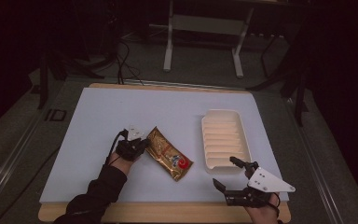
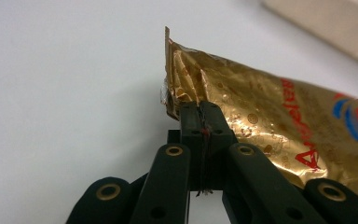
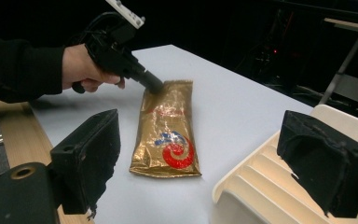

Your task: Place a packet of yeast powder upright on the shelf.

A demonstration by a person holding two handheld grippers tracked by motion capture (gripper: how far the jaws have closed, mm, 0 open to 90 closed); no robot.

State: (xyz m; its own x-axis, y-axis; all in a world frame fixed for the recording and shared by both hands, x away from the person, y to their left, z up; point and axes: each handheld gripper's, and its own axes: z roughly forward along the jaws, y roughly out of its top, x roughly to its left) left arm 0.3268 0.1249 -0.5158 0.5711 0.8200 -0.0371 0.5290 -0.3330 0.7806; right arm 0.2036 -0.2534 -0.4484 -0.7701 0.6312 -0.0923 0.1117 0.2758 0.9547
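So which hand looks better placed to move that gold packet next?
Left, probably. The left gripper is already shut on the packet at its edge. The right gripper hangs open beside the tray, holding nothing.

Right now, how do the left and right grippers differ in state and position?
The left gripper has its jaws shut on the corner of the gold snack packet; the right gripper has its jaws wide open and holds nothing. The left sits by the packet's far end; the right sits at the table's near edge beside the cream ridged tray. Both are black and hand-held.
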